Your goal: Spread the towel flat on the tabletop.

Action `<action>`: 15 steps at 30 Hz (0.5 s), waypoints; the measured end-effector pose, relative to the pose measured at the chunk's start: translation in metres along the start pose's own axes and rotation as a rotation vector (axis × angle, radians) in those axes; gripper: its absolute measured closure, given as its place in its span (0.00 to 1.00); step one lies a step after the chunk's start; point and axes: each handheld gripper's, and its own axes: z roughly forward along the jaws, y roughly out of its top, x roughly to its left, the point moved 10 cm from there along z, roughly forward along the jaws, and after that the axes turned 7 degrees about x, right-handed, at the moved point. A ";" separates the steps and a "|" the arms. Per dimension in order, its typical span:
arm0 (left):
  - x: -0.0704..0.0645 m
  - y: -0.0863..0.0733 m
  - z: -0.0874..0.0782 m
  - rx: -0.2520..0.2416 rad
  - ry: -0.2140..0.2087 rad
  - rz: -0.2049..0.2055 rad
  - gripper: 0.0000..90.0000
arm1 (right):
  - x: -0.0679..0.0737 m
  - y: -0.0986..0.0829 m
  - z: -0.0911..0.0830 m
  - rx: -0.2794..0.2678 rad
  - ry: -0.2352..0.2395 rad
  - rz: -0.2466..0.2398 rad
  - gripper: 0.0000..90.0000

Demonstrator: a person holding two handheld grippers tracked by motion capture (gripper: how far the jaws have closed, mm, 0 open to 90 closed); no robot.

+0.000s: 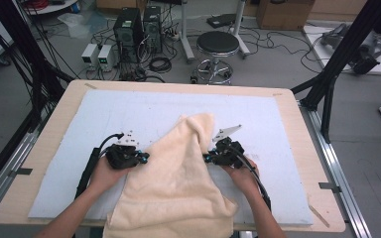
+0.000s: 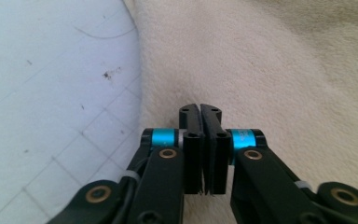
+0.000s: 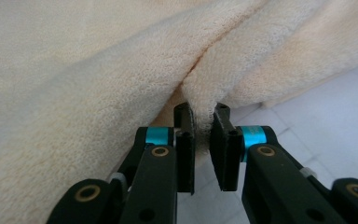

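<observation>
A cream-coloured terry-cloth towel lies rumpled on the pale blue quilted mat that covers the light wooden table. In the high view the cloth rises to a narrow peak near the middle of the mat, widens toward the person, and hangs over the near edge of the table. The left gripper, a black two-jaw unit with blue rings at the finger pivots, sits at the left edge of the towel, held in the left hand. In the left gripper view its jaws stand pressed flat together with no gap, and their tips rest against the towel surface; no cloth shows between them, so whether a thin layer is pinched cannot be determined. The mat is visible to the left of the cloth in that view. The right gripper, of the same build, sits at the right edge of the towel, held in the right hand, with its grey three-cornered plate pointing away from the person. In the right gripper view its jaws stand slightly apart and clamp a thick fold of the towel between the pads; the fold runs up and away from the tips. The two grippers lie level with each other, with the width of the towel between them.
</observation>
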 end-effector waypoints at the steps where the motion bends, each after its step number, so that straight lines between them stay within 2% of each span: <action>1: 0.000 0.000 0.000 0.000 0.000 0.000 0.99 | 0.000 0.000 -0.005 -0.007 -0.003 -0.006 0.91; 2: -0.001 -0.001 -0.004 -0.007 0.001 0.003 0.99 | 0.000 0.000 -0.005 -0.007 -0.003 -0.006 0.91; 5: -0.005 -0.003 -0.012 -0.012 -0.004 0.013 1.00 | -0.005 -0.006 -0.032 -0.016 -0.040 -0.006 0.91; 6: -0.008 -0.004 -0.014 -0.017 -0.013 0.017 1.00 | -0.005 -0.006 -0.032 -0.016 -0.040 -0.006 0.91; 7: -0.011 -0.004 -0.015 -0.023 -0.015 0.016 0.99 | -0.011 -0.010 -0.050 -0.008 -0.094 -0.017 0.91; 8: -0.013 -0.005 -0.016 -0.022 -0.020 0.024 0.99 | -0.011 -0.010 -0.050 -0.008 -0.094 -0.017 0.91; 10: -0.016 -0.003 -0.016 -0.030 -0.020 0.034 0.99 | -0.018 -0.012 -0.071 -0.010 -0.128 -0.013 0.90; 11: -0.017 0.002 -0.017 -0.051 -0.019 0.033 0.96 | -0.025 -0.014 -0.088 -0.022 -0.156 -0.002 0.85; 12: -0.016 0.005 -0.016 -0.059 -0.012 0.025 0.90 | -0.027 -0.015 -0.094 -0.030 -0.152 0.012 0.84; 15: -0.012 0.011 -0.013 -0.068 -0.011 0.017 0.69 | -0.030 -0.016 -0.100 -0.053 -0.150 0.033 0.78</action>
